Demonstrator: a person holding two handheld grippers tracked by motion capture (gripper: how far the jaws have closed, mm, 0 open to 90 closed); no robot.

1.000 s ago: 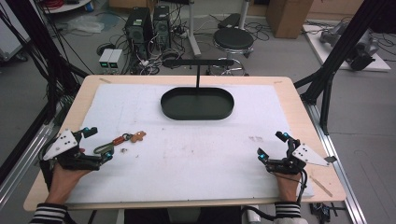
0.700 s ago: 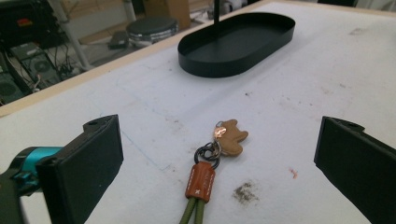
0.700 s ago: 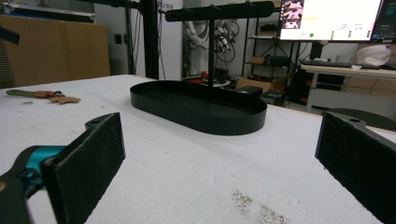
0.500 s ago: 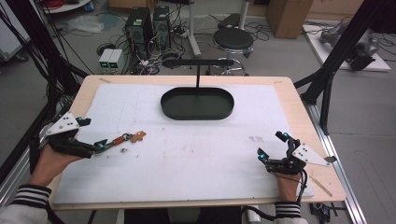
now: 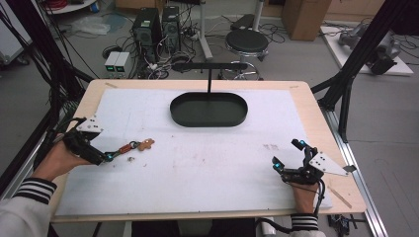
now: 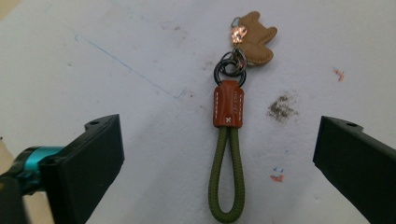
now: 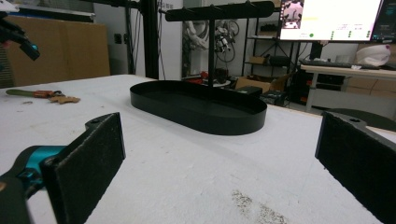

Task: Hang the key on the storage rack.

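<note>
A keychain (image 5: 129, 147) lies flat on the white table cover at the left: an olive cord loop (image 6: 226, 175), a brown leather sleeve (image 6: 228, 104), a dark ring and a tan leather charm (image 6: 255, 39). My left gripper (image 5: 104, 157) hovers over the loop end, open, its jaws standing wide on both sides of the cord (image 6: 219, 172). My right gripper (image 5: 286, 157) rests open near the front right edge with nothing between its jaws (image 7: 219, 172). From there the keychain (image 7: 44, 95) shows far off at the left.
A black oval tray (image 5: 208, 109) with a T-shaped hanging stand (image 5: 209, 65) rises at the back centre; it also appears as the tray (image 7: 198, 106) ahead of my right gripper. A grey smudge (image 6: 281, 108) marks the cover beside the keychain.
My left gripper has swung up from the front left edge toward the keychain and now straddles its cord loop. The right gripper has stayed put.
</note>
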